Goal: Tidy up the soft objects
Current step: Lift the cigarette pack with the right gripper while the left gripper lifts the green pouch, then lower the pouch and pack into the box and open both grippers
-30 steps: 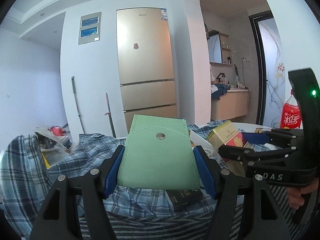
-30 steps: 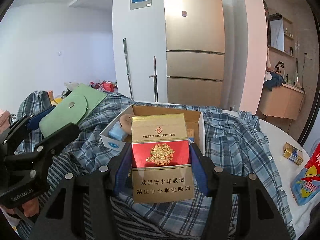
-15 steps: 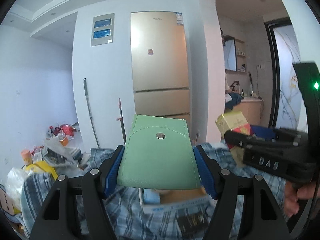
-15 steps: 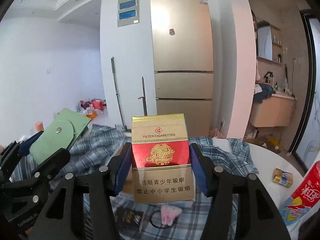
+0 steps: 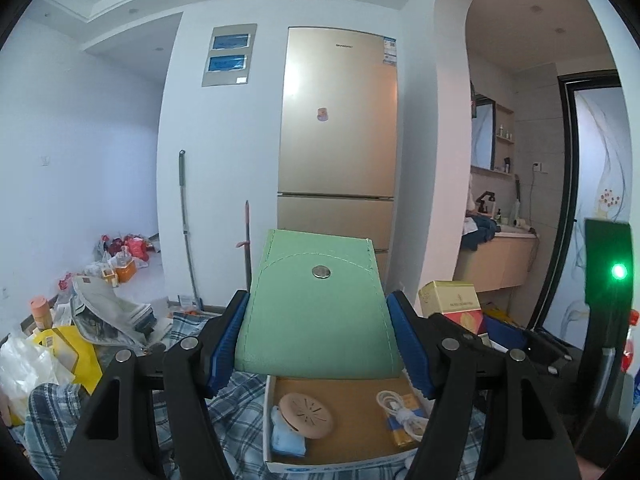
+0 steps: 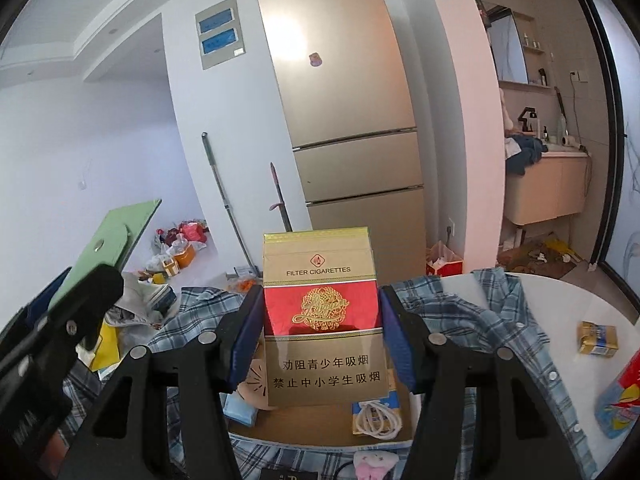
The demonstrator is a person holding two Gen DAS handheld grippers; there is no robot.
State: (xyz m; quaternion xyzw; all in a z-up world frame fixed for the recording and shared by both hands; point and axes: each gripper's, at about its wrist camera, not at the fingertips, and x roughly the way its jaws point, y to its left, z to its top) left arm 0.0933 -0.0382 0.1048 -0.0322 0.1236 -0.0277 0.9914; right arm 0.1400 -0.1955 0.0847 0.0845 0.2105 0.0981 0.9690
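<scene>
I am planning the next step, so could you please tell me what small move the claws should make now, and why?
Probably lower the left claw and release the green pouch into the open cardboard box just below it. The right claw holds a cigarette pack over the same box, so placing one item at a time looks safer.

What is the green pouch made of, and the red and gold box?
The green pouch looks like soft matte faux leather: visible stitching and a metal snap. The red and gold box looks like glossy printed cardboard, probably film-wrapped, since it shines.
</scene>
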